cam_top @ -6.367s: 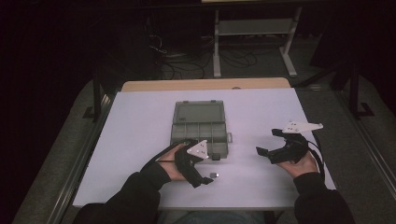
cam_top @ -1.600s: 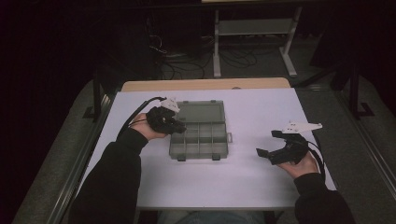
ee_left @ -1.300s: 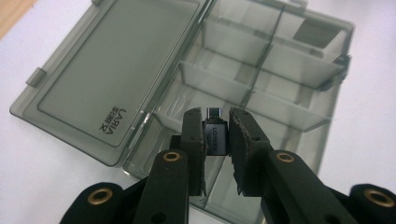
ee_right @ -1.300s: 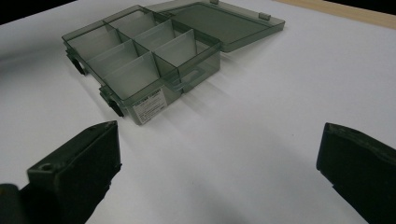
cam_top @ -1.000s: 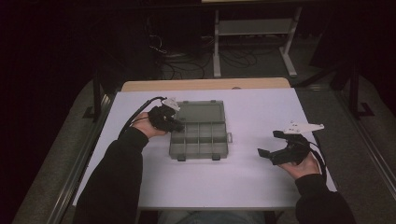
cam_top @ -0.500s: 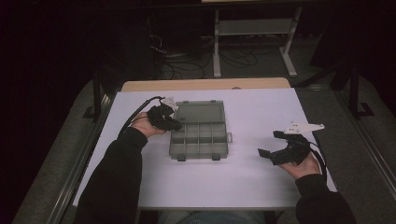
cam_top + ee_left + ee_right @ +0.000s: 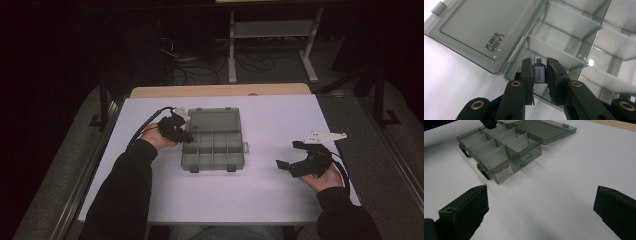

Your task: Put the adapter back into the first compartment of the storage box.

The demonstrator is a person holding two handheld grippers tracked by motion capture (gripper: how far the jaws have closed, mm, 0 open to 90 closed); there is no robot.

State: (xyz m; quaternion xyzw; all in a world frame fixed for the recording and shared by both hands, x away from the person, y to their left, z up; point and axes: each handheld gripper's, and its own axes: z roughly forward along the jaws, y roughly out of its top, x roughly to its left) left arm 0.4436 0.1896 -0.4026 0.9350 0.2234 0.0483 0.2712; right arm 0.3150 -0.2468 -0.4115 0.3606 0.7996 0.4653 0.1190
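Adapter (image 7: 539, 74) clamped in the left gripper (image 7: 539, 75), poised over the open organizer box (image 7: 214, 141).

Small grey USB adapter stands upright between the jaws, its plug end pointing away from the hand and its long axis running along them, at the box's left rim beside the compartments next to the hinged lid (image 7: 477, 30). Dropping it in calls, I judge, for a short reach right over that wall. Left hand is much the nearer; the right gripper (image 7: 299, 161) rests with jaws spread wide, holding nothing, near the tabletop's (image 7: 270, 120) right edge, well apart from the box.
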